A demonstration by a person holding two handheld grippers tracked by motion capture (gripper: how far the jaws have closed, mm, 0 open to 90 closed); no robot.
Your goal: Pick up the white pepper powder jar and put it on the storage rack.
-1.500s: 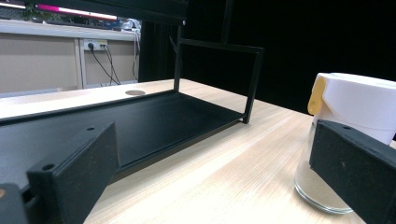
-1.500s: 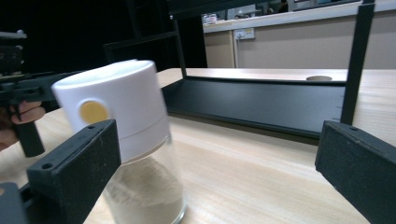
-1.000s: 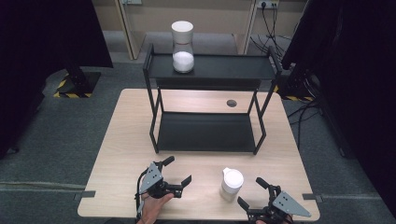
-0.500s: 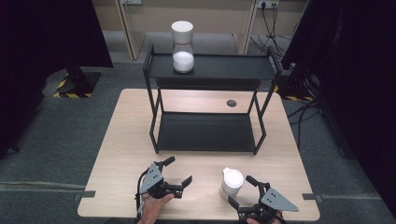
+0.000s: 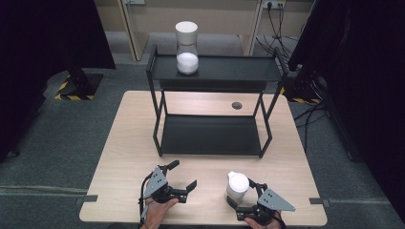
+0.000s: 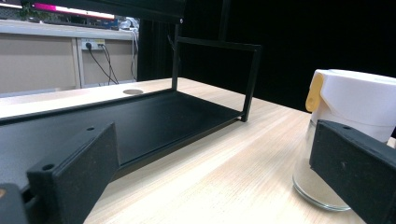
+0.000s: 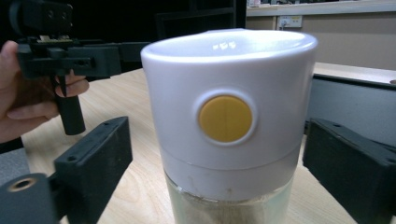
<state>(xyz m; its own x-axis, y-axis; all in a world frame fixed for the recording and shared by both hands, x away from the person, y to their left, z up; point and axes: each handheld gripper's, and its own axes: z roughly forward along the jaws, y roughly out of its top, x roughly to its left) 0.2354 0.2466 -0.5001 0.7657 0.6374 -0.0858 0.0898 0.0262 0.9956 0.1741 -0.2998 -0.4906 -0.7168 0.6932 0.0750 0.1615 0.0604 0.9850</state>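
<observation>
a pale wooden counter stands on a grey floor, with dark curtains at both sides and a beige wall with sockets behind. a black two-level shelf sits on the far half of the counter, and a small round hole shows in the wood behind it. on the upper level stands a glass jar with a white lid, part filled with white powder. near the front edge stands a second jar, clear glass with a sandy layer at its bottom and a white cap bearing a yellow button. the right tongs are spread wide with this jar between the jaws, neither touching it. the left tongs are also apart, holding nothing, well to the jar's left.
</observation>
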